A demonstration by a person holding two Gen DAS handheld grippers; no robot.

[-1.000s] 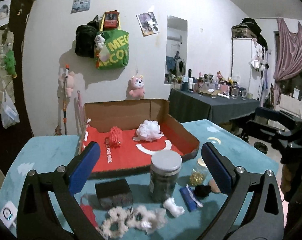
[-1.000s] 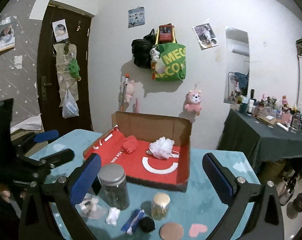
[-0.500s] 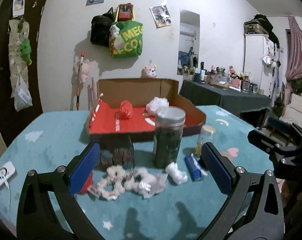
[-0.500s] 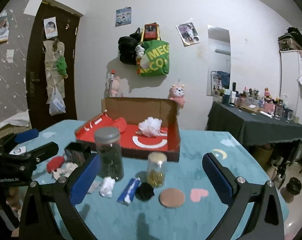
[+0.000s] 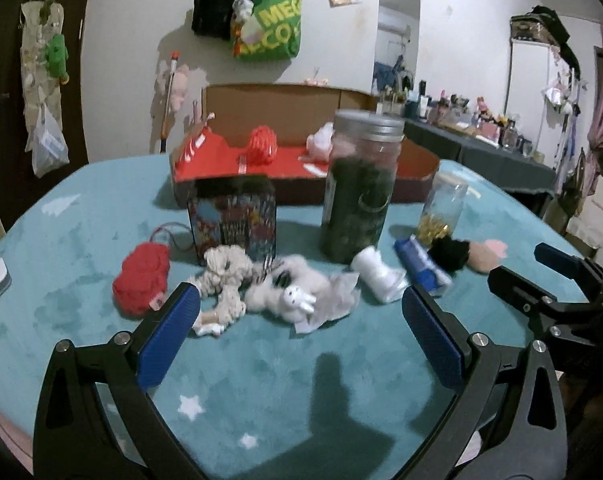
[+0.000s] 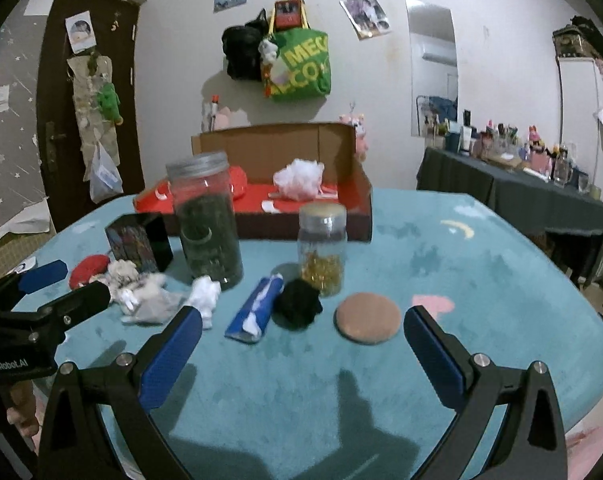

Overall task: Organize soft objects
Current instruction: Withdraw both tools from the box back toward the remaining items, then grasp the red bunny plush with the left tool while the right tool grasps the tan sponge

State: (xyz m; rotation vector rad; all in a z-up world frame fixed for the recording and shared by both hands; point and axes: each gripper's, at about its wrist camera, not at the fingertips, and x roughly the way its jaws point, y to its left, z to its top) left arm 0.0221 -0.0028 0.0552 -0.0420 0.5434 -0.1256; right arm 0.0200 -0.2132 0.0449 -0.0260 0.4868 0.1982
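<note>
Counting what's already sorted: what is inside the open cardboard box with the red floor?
Inside the open cardboard box: a red knitted ball and a white fluffy pouf. The tall grey-lidded jar hides part of its floor.

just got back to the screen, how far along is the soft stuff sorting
Done: a red knitted piece and a white pouf already lie in the cardboard box.

In hand: nothing. The left gripper and right gripper are both open above the teal table.

Left: the red yarn ball, cream scrunchie, white bunny plush, white sock and black scrunchie sit on the table.
</note>
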